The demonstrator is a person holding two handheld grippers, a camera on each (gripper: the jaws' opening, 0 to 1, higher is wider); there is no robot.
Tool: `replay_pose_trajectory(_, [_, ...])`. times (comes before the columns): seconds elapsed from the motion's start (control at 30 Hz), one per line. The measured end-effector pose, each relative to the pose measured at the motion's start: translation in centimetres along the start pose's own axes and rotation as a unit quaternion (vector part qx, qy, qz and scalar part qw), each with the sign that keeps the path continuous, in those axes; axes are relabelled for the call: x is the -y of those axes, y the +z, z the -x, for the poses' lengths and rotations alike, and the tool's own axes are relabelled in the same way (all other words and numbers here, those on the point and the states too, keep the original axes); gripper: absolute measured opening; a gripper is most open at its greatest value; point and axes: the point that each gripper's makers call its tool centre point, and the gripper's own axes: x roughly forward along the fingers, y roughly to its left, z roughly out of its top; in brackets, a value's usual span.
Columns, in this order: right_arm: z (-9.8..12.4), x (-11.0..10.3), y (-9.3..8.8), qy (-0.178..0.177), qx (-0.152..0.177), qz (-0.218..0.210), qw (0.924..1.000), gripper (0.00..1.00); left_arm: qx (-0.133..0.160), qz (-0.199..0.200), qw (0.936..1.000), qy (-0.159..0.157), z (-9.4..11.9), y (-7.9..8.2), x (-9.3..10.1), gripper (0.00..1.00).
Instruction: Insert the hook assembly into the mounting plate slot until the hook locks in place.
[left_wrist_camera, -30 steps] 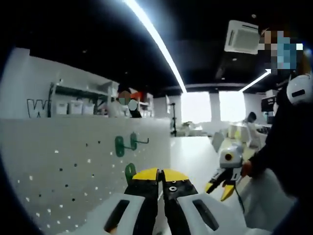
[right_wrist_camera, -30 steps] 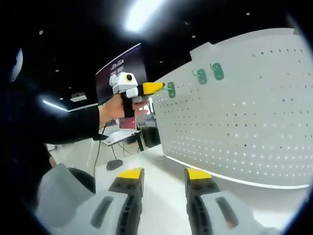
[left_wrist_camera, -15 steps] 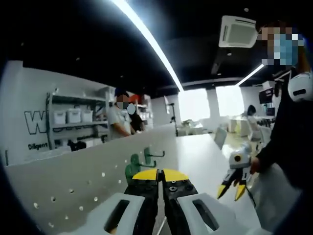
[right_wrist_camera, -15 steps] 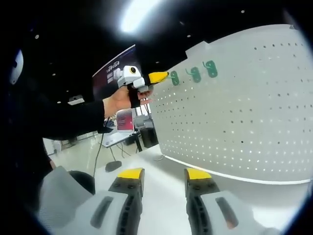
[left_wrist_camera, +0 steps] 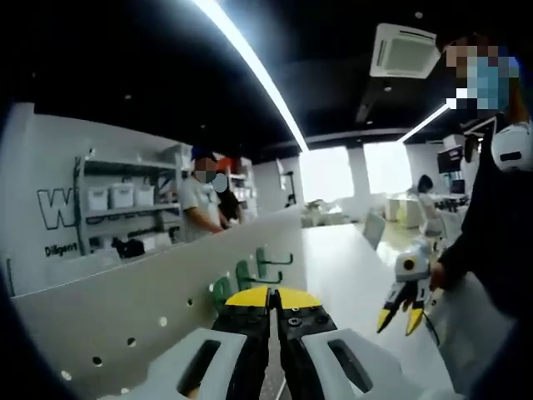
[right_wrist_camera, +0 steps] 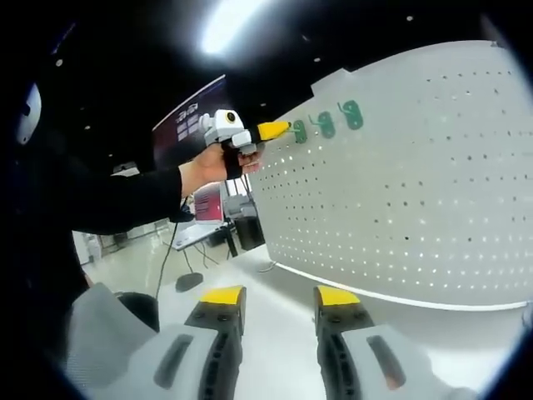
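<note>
Left gripper (left_wrist_camera: pixel 268 293) at the white pegboard (right_wrist_camera: pixel 416 183) top edge, jaws pressed together on a green hook (left_wrist_camera: pixel 221 290); right gripper (right_wrist_camera: pixel 279 293) spread, holding nothing.

In the left gripper view the yellow jaw tips meet just beside the green hook plate, and the grip itself is hidden. Two more green hooks (left_wrist_camera: pixel 271 260) sit on the board beyond it. In the right gripper view the left gripper's tip touches the leftmost of three green hooks (right_wrist_camera: pixel 351 113) high on the pegboard. Right gripper hangs low, well apart from the board. Wall writing behind the shelving (left_wrist_camera: pixel 125 200): a big "W" and smaller "Diligent"-like text, partly cut. Dark poster (right_wrist_camera: pixel 193 112) text is unreadable.
</note>
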Motion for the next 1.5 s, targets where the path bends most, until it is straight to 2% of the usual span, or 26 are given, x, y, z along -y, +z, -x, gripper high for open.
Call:
replay_pose_trajectory(0.67, [-0.04, -0.1, -0.11, 0.001, -0.001, -0.003, 1.0, 0.3, -0.009, -0.004, 0.9999, -0.008, -0.02, -0.23, -0.55, 0.02])
replay_pose_trajectory(0.93, [-0.04, -0.22, -0.17, 0.004, -0.002, -0.003, 1.0, 0.3, -0.017, -0.005, 0.9998, 0.0, -0.05, -0.59, -0.71, 0.02])
replay_pose_trajectory(1.1, [-0.01, -0.26, -0.1, 0.006, -0.001, -0.003, 1.0, 0.3, -0.013, -0.002, 0.9999, 0.003, -0.09, -0.64, -0.68, 0.02])
replay_pose_trajectory(1.33, [0.01, -0.23, -0.06, 0.007, 0.0, -0.003, 1.0, 0.3, -0.007, -0.022, 0.9996, 0.016, -0.12, -0.56, -0.41, 0.04])
replay_pose_trajectory(1.4, [0.0, -0.29, -0.06, 0.008, 0.0, -0.003, 1.0, 0.3, -0.003, -0.018, 0.9996, 0.021, -0.02, -0.41, -0.49, 0.06])
replay_pose_trajectory(1.5, [-0.05, -0.42, -0.04, 0.01, 0.0, -0.002, 0.9999, 0.3, 0.001, -0.009, 0.9995, 0.031, 0.18, -0.2, -0.66, 0.18])
